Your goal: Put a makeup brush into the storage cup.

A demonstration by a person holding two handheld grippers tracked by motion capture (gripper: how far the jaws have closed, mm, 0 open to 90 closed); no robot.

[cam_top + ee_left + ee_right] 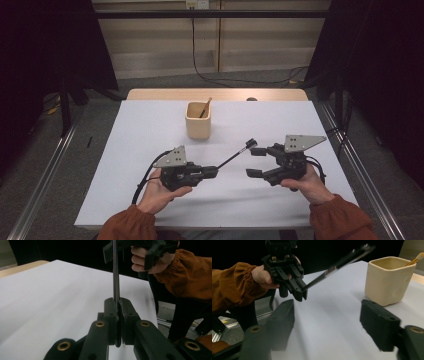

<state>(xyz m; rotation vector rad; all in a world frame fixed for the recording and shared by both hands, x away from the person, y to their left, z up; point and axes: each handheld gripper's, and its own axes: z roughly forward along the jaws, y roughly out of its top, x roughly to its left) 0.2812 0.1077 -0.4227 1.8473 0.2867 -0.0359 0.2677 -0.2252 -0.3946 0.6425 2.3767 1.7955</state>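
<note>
Left gripper point(212, 173) fingers grip a black brush point(234, 156), its long axis pointing far-right toward the open right gripper point(254, 161).

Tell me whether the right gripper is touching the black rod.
Apart. In the right gripper view, the right gripper stands open, and the black rod, held by the left gripper, lies beyond it.

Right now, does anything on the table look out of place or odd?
Nothing stands out. The beige cup stands upright on the white table with a wooden stick leaning inside. The left hand-held gripper clamps a thin black rod angled up toward the open right hand-held gripper. No spill or damage shows.
</note>
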